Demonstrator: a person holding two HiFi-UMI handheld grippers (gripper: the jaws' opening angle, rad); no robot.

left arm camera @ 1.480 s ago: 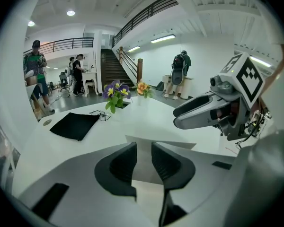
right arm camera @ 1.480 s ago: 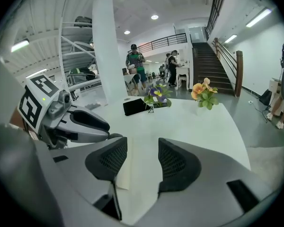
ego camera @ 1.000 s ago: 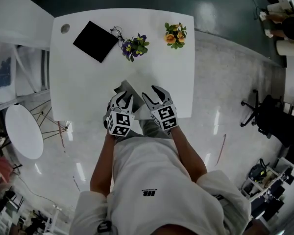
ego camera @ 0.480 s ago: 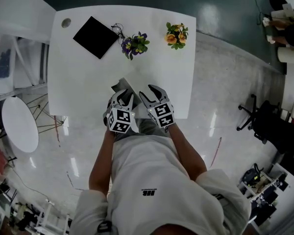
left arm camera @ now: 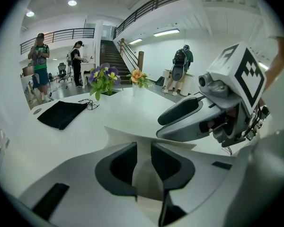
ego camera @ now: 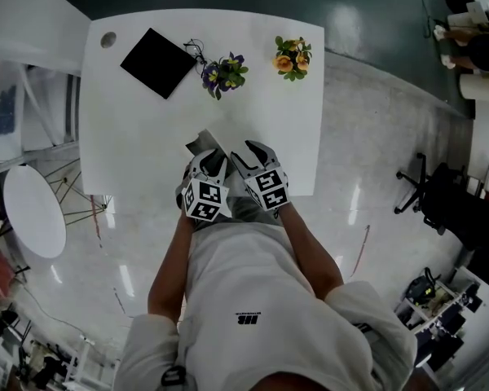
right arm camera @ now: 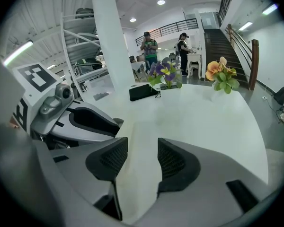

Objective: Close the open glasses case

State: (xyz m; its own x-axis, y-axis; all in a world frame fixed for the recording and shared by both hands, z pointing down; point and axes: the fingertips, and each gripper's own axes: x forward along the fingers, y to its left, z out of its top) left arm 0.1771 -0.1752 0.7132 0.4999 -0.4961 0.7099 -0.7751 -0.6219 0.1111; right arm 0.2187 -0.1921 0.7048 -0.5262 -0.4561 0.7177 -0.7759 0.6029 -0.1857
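Observation:
The glasses case lies open near the table's front edge, a white panel with a dark grey side on its left. In the left gripper view its white flap spreads just beyond the jaws. My left gripper sits at the case's near end with its jaws a narrow gap apart, and only white surface shows through that gap. My right gripper is open just right of the case, over the bare white table. The left gripper shows at the left of the right gripper view.
At the table's far side lie a black cloth, a pair of glasses, a purple flower pot and an orange flower pot. The table's front edge runs close behind the grippers. People stand far off in the hall.
My left gripper has crept slightly forward and right onto the case's near end. The right gripper has barely moved.

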